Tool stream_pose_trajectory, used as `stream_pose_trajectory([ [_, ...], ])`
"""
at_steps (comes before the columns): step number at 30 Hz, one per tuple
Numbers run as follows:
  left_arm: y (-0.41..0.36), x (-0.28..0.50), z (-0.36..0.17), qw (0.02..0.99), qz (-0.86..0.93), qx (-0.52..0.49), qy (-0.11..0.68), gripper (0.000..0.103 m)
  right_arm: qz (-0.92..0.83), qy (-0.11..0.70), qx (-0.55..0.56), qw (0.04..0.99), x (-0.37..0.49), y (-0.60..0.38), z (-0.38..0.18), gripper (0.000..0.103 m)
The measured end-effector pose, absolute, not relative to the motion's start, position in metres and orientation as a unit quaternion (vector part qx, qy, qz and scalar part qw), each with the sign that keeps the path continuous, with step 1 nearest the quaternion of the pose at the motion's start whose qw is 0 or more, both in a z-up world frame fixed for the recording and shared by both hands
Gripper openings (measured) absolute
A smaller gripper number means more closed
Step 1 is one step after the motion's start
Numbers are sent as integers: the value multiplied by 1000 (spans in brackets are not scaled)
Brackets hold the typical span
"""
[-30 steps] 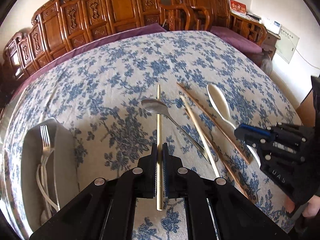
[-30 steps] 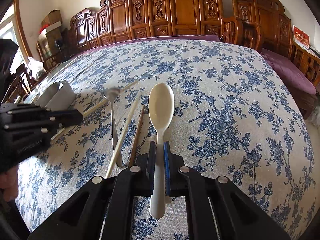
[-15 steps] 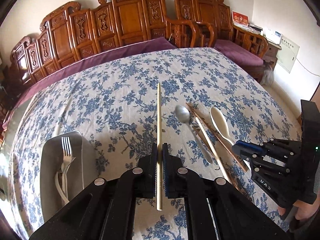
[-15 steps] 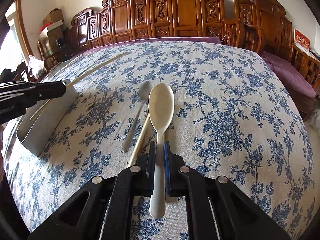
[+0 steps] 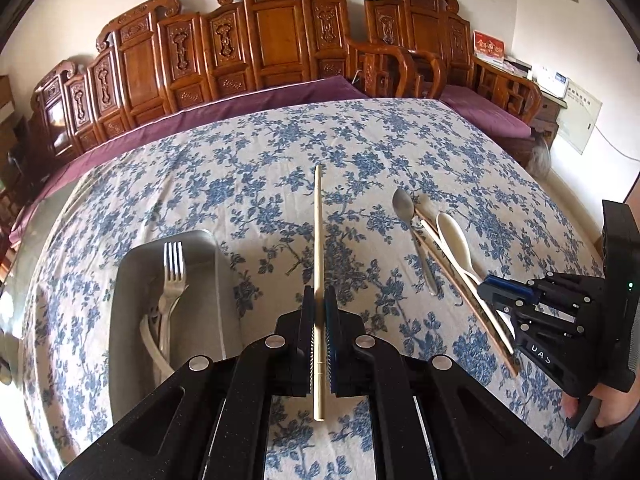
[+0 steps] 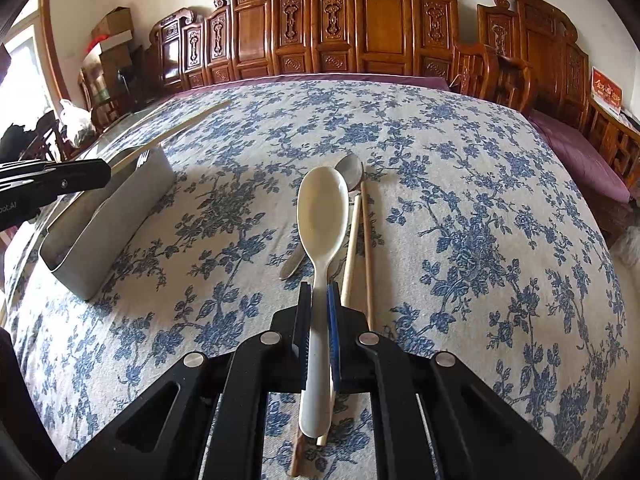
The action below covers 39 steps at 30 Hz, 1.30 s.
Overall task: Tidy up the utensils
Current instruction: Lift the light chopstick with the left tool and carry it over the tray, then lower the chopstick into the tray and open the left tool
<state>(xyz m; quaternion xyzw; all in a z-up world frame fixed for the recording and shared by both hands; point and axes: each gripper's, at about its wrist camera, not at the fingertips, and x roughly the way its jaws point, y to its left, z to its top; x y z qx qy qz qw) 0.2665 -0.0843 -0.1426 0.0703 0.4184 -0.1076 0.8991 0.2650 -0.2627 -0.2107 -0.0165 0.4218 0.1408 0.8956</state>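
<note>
**Both tongs loaded, container to the left**

Left tongs (image 5: 319, 308) clamped on a pale chopstick (image 5: 318, 240) near its thick end, tip pointing forward, raised above the floral worktop (image 5: 260, 184) beside the grey container (image 5: 128, 320) holding forks (image 5: 173, 276), presumably for lowering in lengthwise. Right tongs (image 6: 319, 308) clamped on the white spoon (image 6: 322, 216) by its handle, bowl forward. Metal spoon (image 6: 349, 172) and two chopsticks (image 6: 366, 248) lying on the cloth, awaiting sorting.
</note>
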Motion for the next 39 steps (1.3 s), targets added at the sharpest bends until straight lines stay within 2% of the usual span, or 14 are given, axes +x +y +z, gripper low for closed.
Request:
stream_pose_trajectory([
  [21,8,249,-140,904,-84,40,417,4,163,412,-63,894,244,-201,-188,9],
  [39,53,252,-175,885,-95,-4,455,4,169,418,-116,885,235,-148,-163,9],
])
